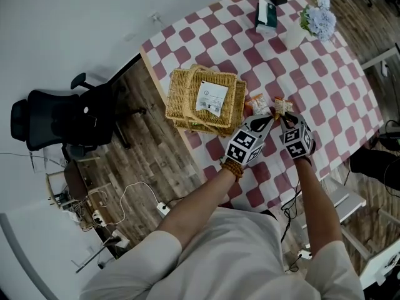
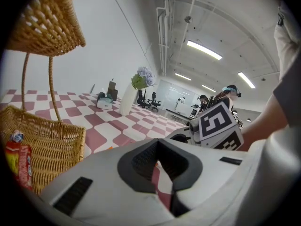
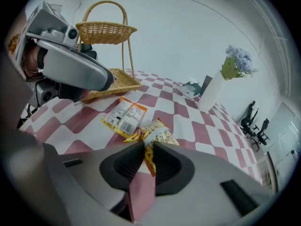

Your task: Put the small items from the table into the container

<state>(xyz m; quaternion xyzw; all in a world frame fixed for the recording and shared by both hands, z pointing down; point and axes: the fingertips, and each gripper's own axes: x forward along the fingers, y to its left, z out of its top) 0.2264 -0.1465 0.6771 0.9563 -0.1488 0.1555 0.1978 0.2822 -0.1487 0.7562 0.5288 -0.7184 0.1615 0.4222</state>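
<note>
On the red-and-white checked desk [image 1: 325, 105], by the woven wicker basket [image 1: 182, 95] holding one red packet [image 2: 19, 166]: right hand-held gripper [image 3: 145, 146] pinching yellow snack packet [image 3: 161, 134], orange flat packet [image 3: 124, 116] remaining, left hand-held gripper [image 2: 159, 147] slightly parted, empty.

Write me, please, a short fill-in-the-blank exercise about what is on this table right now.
1. The tablecloth has a red-and-white ___ pattern.
2. The container is a ___ basket with a tall handle.
3. The white vase holds pale ___.
4. The ___ gripper has the crimped end of a snack packet pinched between its fingers.

Missing words: checked; wicker; flowers; right.
</note>
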